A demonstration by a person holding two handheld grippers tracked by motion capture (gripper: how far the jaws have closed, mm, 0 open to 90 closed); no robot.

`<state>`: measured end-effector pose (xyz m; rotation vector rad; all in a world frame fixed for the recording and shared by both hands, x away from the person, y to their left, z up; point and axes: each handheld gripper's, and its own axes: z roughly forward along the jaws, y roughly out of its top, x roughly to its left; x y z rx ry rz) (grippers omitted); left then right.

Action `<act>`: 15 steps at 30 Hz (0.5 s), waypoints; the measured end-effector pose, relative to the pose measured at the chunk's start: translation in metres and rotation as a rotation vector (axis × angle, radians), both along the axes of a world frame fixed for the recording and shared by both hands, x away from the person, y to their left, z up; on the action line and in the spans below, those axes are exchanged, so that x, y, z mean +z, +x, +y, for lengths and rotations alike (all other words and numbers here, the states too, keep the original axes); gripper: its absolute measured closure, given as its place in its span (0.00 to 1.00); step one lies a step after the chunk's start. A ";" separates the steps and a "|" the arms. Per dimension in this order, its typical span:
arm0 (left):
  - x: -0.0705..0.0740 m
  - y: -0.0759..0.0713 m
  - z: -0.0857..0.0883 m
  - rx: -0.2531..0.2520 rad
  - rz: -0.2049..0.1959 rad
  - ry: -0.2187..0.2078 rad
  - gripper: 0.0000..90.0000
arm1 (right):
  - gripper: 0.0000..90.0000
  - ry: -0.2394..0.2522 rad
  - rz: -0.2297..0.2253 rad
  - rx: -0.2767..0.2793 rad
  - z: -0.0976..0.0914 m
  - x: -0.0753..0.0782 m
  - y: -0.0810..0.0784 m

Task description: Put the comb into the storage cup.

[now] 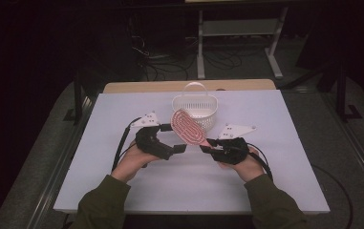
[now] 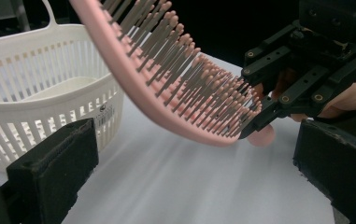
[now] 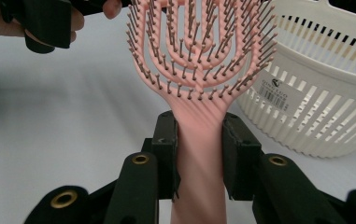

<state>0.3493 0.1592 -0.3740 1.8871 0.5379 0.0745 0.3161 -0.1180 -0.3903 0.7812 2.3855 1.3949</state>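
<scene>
Right gripper (image 3: 199,154) clamps pink hairbrush (image 3: 199,60) handle, end cut off | left gripper (image 1: 177,149) gaping, empty | basket (image 1: 208,117) partly hidden

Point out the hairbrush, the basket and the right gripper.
hairbrush (image 3: 199,51), right gripper view, on the bristled head
basket (image 1: 185,103), high view, on the slatted front wall
right gripper (image 3: 199,140), right gripper view, between the jaws clamping the brush handle

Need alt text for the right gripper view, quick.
The right gripper clamps the handle of a pink plastic vented hairbrush, bristles facing the camera. A white slotted plastic basket sits behind at right on the white table.
</scene>
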 end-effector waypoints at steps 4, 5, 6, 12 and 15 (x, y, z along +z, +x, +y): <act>0.000 -0.001 -0.001 0.001 0.003 -0.002 0.00 | 0.76 0.000 0.002 0.011 0.003 -0.001 -0.001; 0.000 -0.001 -0.002 0.000 0.002 0.000 0.00 | 0.76 0.000 0.002 0.013 0.004 -0.001 -0.001; 0.000 -0.001 -0.002 -0.001 0.003 0.000 0.00 | 0.76 -0.002 0.002 0.016 0.005 -0.001 -0.001; 0.002 -0.001 -0.003 0.026 0.000 -0.004 0.00 | 0.76 -0.003 -0.002 0.025 0.008 -0.001 -0.003; 0.002 -0.002 -0.003 0.039 0.005 -0.004 0.00 | 0.76 -0.002 -0.001 0.029 0.010 -0.002 -0.003</act>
